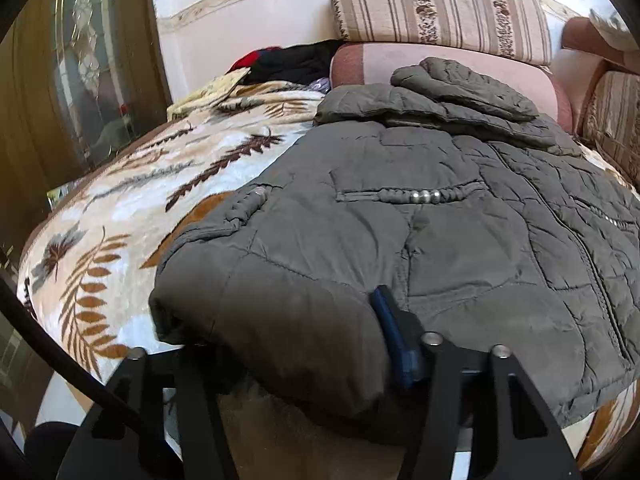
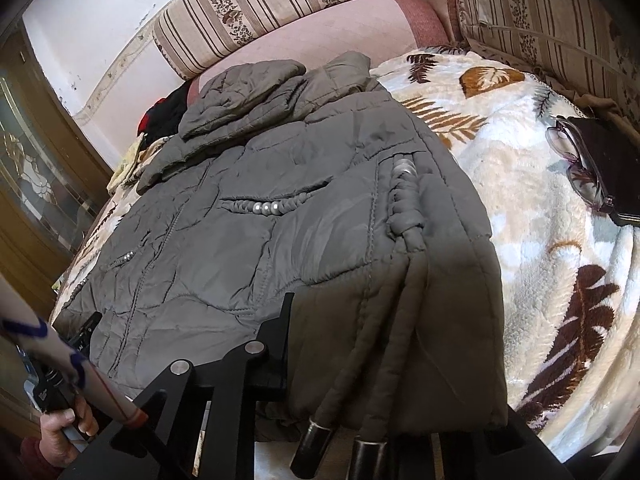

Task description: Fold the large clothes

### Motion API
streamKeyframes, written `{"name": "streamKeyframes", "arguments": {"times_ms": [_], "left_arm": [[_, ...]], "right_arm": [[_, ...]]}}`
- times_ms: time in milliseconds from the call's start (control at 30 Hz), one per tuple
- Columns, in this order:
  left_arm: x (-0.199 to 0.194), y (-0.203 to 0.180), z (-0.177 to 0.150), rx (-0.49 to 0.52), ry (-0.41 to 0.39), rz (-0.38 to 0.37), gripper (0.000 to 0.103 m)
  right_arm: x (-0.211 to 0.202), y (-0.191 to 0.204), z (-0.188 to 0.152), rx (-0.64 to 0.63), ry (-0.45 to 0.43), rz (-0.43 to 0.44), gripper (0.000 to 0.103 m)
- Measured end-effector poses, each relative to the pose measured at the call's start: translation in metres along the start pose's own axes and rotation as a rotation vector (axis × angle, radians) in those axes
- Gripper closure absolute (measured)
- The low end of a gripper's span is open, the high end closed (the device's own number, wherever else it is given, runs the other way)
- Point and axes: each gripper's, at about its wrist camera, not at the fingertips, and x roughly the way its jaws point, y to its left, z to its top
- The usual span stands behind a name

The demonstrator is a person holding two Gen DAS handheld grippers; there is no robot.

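Observation:
A large grey-green quilted jacket [image 1: 420,208] lies spread on a leaf-patterned blanket, hood at the far end by the sofa back. It also shows in the right wrist view [image 2: 280,220]. My left gripper [image 1: 304,344] is at the jacket's near-left hem corner; the fabric bunches between its jaws and hides the left finger, while the blue-padded right finger [image 1: 390,328] presses on it. My right gripper [image 2: 384,332] holds the near-right hem corner; the fabric covers its right finger. Two drawstring cords [image 2: 360,376] hang from the hem.
The leaf-patterned blanket [image 1: 132,208] covers the couch. Striped cushions [image 1: 440,4] stand at the back. Dark and red clothes [image 1: 288,62] lie at the far left. Glasses [image 2: 580,168] rest on a dark case at the right. A wooden glass-door cabinet [image 1: 80,64] stands left.

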Motion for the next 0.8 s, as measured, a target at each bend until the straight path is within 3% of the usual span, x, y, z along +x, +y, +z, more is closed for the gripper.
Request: {"name": "streamKeyframes", "arguments": {"times_ms": [67, 267, 400, 800], "left_arm": [[-0.003, -0.002, 0.0, 0.011, -0.007, -0.001, 0.066], [-0.015, 0.006, 0.006, -0.022, -0.027, -0.05, 0.079], [-0.019, 0.016, 0.009, -0.071, -0.024, -0.107, 0.081], [-0.029, 0.01, 0.014, -0.041, -0.048, -0.105, 0.083]], "right_arm": [[0.0, 0.0, 0.0, 0.003, 0.0, 0.001, 0.081], [-0.002, -0.001, 0.0, 0.005, -0.008, 0.005, 0.081], [-0.006, -0.001, 0.0, 0.004, -0.022, 0.006, 0.081], [-0.025, 0.001, 0.003, -0.004, -0.101, 0.059, 0.085]]}}
